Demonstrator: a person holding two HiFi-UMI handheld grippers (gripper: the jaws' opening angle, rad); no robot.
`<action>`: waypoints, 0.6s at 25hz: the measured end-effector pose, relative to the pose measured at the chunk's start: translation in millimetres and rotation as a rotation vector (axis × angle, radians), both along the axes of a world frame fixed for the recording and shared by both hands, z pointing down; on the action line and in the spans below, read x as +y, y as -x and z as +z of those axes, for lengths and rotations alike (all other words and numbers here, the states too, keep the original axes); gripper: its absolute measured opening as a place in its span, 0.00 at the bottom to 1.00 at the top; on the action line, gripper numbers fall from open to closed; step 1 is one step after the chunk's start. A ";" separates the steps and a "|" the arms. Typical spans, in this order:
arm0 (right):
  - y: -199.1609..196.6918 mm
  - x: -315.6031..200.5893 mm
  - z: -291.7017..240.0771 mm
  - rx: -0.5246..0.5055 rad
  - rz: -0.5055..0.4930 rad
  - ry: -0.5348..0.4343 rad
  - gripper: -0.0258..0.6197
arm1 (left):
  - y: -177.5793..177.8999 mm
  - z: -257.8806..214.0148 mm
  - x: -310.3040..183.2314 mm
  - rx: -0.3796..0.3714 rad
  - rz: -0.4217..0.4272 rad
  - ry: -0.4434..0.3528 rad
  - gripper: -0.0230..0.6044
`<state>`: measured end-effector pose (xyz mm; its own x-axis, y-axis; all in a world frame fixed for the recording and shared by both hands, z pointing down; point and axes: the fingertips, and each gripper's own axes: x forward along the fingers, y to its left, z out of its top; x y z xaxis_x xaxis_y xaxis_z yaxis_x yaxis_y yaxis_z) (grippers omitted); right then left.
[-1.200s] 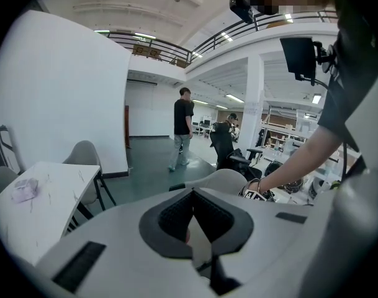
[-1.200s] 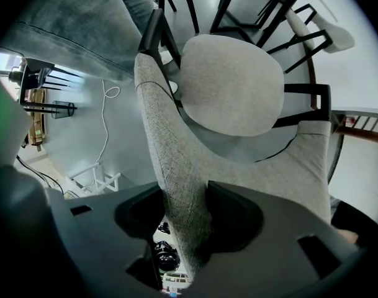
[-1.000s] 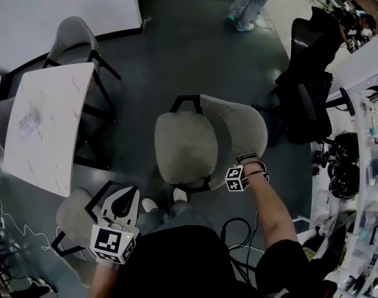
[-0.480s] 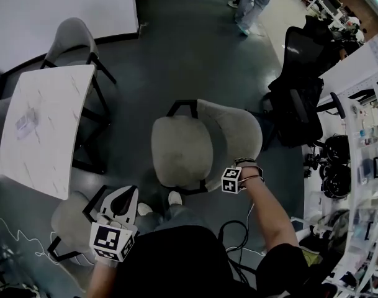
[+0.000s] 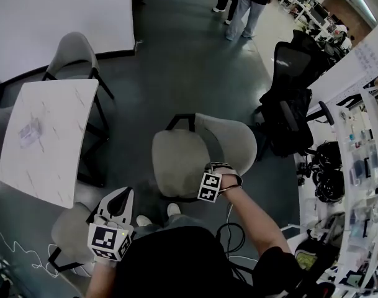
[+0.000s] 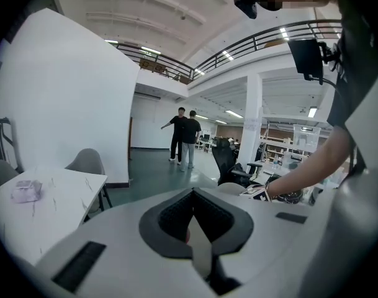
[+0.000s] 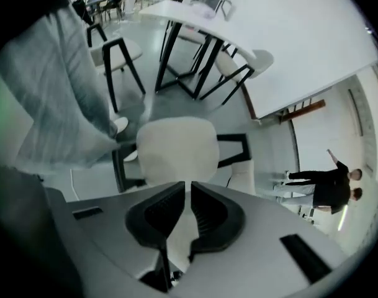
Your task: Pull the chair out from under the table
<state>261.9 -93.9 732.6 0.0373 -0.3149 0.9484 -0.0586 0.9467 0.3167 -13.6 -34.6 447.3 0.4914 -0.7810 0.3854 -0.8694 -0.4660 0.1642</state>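
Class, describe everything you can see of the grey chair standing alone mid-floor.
The chair has a pale grey upholstered seat and curved back on a black metal-looking frame. It stands upright on the dark floor, clear of the white table. The right gripper hangs above its seat without touching; its jaws have just been closing, nothing between them.

In your head view, the chair [image 5: 189, 157] stands mid-frame, apart from the table [image 5: 46, 135], which fills the left side. A small packet [image 5: 28, 132] lies on the table's left part. A second chair [image 5: 74, 42] sits behind the table at upper left, and a third [image 5: 67, 225] sits at lower left by the table's near corner. An office chair [image 5: 291, 98] stands at the right, with shelving [image 5: 365, 166] along the right edge beyond it. Two people [image 5: 244, 11] stand at the top.
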 end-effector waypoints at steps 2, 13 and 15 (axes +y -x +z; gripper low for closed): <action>44.0 -3.4 -28.1 -0.117 0.023 -0.030 0.10 | 12.1 -6.6 1.3 0.006 -0.027 -0.013 0.05; 270.7 16.5 -234.9 -0.892 0.078 -0.049 0.09 | 85.4 -46.2 16.9 0.020 -0.195 -0.096 0.05; 297.6 25.2 -272.0 -1.016 0.077 -0.039 0.09 | 95.3 -56.3 21.2 0.020 -0.220 -0.115 0.05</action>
<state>-35.7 -68.7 460.6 -0.7584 -0.3772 0.5315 -0.3773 0.9191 0.1139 -108.9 -13.4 390.9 0.3110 -0.9082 0.2799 -0.9492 -0.2820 0.1397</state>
